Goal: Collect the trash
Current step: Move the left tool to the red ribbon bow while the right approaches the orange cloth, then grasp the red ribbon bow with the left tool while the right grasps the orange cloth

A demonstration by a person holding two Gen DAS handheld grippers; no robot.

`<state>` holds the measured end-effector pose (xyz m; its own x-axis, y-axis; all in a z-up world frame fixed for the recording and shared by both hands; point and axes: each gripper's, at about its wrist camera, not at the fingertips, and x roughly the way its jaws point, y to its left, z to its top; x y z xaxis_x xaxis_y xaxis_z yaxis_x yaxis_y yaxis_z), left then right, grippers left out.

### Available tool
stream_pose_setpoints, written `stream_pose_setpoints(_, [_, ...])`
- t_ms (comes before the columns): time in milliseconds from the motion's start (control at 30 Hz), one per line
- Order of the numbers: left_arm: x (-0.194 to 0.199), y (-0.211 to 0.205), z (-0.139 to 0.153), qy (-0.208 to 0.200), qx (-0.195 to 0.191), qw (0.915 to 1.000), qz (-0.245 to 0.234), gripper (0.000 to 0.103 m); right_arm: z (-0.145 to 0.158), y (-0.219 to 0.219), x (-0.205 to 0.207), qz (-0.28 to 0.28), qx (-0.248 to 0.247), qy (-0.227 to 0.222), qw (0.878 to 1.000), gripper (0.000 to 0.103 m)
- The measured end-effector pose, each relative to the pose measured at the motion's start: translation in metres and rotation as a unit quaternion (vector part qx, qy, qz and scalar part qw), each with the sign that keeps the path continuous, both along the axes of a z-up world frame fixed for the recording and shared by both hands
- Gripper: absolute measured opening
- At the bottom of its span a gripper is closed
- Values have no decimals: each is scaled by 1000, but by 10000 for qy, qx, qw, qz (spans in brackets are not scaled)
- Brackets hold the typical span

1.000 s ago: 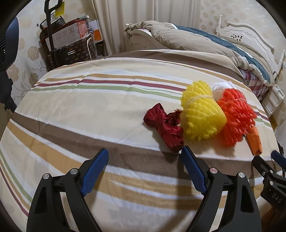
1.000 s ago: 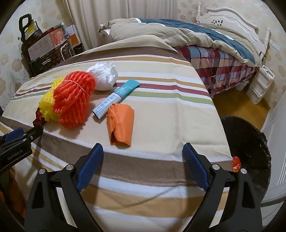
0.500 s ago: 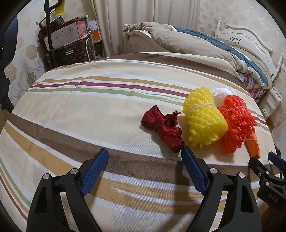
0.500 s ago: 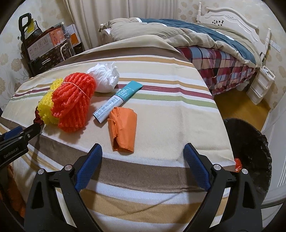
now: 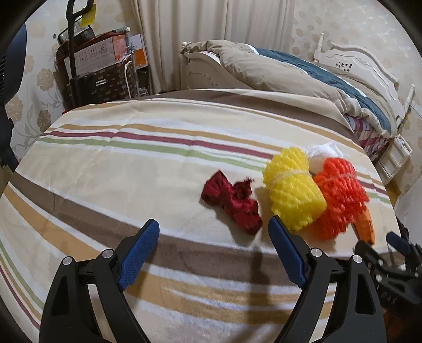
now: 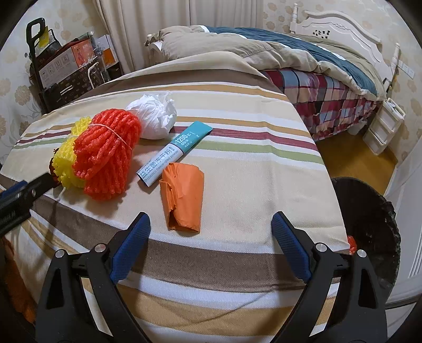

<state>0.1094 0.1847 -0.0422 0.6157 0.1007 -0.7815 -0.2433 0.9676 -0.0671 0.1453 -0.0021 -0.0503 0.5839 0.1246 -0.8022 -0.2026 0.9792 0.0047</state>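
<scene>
Right wrist: two foam nets (image 6: pixel 105 155).

Matt woven striped cloth (image 6: pixel 237 184), knobbly foam netting (image 6: pixel 105 155)

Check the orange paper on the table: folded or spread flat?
Folded. The orange paper is creased over itself into a narrow bundle, with overlapping layers visible along its left edge.

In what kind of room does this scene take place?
Most likely a home bedroom: a white carved wooden headboard, a rumpled beige and blue duvet on that bed, and long cream curtains behind.
</scene>
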Motion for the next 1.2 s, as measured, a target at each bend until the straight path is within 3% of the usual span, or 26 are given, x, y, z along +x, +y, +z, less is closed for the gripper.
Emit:
stream_pose_setpoints(400, [26, 9, -12, 288, 128, 9995, 94, 85, -1, 1, 1, -9, -25, -2, 10000, 91])
stream_pose_setpoints(733, [10, 21, -14, 304, 174, 9994, 82, 84, -1, 1, 1, -13, -49, -3, 10000, 91])
stream_pose_setpoints(1033, [21, 10, -9, 103, 358, 9991, -204, 84, -1, 1, 3, -50, -77, 4, 10000, 91])
stream_pose_setpoints(1100, [24, 10, -9, 79, 380, 9989, -271, 83, -1, 3, 3, -65, -78, 0, 9999, 91])
stream_pose_setpoints(1200, [28, 12, -11, 146, 277, 9988, -373, 71, -1, 5, 3, -36, -83, -1, 10000, 91])
